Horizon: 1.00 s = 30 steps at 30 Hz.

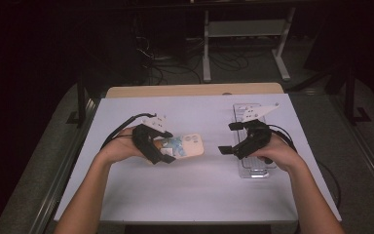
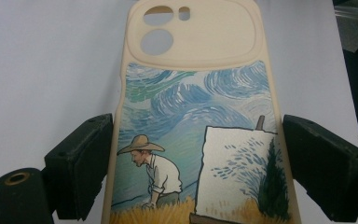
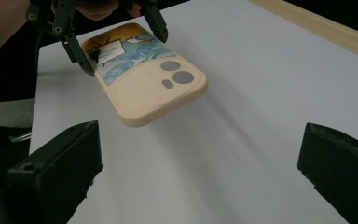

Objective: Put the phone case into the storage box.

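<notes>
While my left gripper [image 1: 164, 145] jaws are pinching the cream silicone phone case with the painted field scene [image 2: 196, 116] by its edges above the white tabletop [image 1: 199, 185], my right gripper [image 1: 230, 138] is hovering spread; a careless nudge risks twisting it loose.

Black claws [image 1: 168, 146], white plates, black cables, bare forearms.

In my left gripper view the phone case [image 2: 196, 121] runs off the bottom edge, so its near end is cut off. From above, my right hand [image 1: 277, 153] covers part of the clear tray [image 1: 253, 168], whose contents I cannot make out.
</notes>
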{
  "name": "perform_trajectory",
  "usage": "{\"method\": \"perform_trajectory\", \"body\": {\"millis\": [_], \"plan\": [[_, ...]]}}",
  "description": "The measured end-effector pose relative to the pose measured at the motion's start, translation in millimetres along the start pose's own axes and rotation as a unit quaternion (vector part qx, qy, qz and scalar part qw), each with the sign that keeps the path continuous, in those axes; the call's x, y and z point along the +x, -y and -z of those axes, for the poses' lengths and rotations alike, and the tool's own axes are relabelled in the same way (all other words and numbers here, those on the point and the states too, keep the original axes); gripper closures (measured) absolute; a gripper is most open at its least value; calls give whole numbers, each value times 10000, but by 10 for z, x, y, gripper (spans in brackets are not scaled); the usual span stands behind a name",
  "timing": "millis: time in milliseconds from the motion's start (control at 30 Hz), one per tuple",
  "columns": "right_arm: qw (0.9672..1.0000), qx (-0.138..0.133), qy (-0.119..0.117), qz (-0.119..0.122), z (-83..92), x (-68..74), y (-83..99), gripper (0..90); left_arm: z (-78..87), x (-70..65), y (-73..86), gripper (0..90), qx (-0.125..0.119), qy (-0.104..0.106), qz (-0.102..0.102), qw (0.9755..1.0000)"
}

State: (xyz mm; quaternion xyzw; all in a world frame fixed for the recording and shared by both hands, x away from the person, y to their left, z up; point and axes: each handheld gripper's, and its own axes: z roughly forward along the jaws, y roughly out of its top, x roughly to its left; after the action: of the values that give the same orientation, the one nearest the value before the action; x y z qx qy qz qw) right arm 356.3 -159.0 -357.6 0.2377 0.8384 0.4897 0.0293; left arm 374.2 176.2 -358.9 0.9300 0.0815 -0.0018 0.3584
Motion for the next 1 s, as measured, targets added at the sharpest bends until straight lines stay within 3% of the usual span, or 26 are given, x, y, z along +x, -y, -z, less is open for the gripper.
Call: {"method": "perform_trajectory", "body": {"millis": [233, 467, 1000], "plan": [[9998, 144, -155, 27, -81, 1, -53, 0, -27, -13, -12, 115, 4, 40, -6, 10000], [9992, 222, -311, 108, -130, -24, -117, 0, -39, -30, -48, 115, 21, 90, -170, 9998], [9936, 486, -899, 481, -415, 94, -256, 0, -133, -84, -81, 115, 66, 196, -318, 9993]]}}
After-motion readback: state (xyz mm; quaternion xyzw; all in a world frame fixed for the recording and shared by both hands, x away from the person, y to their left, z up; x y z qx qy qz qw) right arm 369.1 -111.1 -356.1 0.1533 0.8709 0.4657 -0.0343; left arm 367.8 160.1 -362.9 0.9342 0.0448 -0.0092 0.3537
